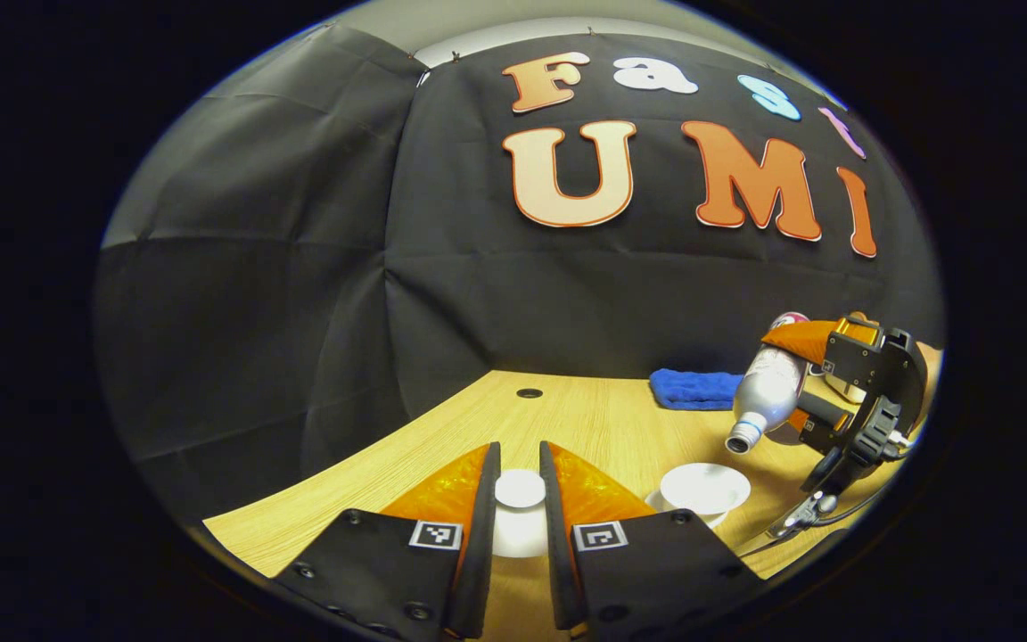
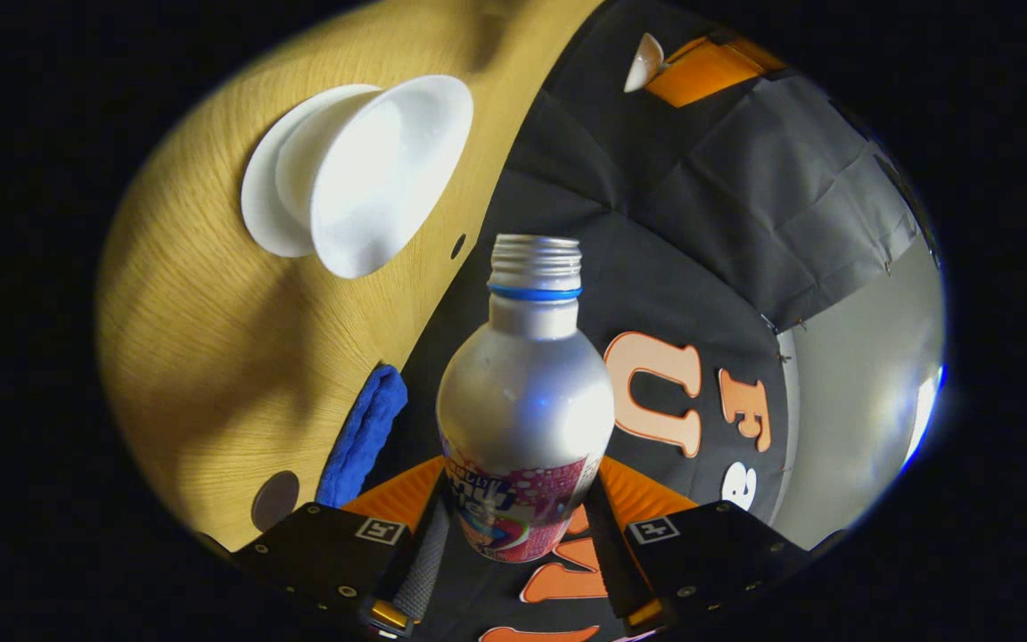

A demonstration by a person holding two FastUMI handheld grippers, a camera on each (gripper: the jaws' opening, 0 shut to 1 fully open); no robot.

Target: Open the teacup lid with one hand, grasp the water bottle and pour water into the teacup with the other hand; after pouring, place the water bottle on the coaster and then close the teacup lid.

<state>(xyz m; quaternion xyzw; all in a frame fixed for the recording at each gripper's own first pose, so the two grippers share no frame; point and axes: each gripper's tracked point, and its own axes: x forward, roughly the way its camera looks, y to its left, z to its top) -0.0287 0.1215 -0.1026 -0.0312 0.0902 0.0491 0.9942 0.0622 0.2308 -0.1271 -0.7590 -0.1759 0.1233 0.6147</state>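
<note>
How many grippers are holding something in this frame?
2. The left gripper holds the lid between its fingers; the right gripper clamps the bottle, tilted over the teacup.

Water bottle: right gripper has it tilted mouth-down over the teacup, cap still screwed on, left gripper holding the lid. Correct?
Not quite: the cap is off. The right gripper view shows the water bottle with bare threads and an open mouth. The rest holds: the right gripper clamps the bottle, tilted toward the teacup in the left gripper view, and the left gripper holds the lid.
</note>
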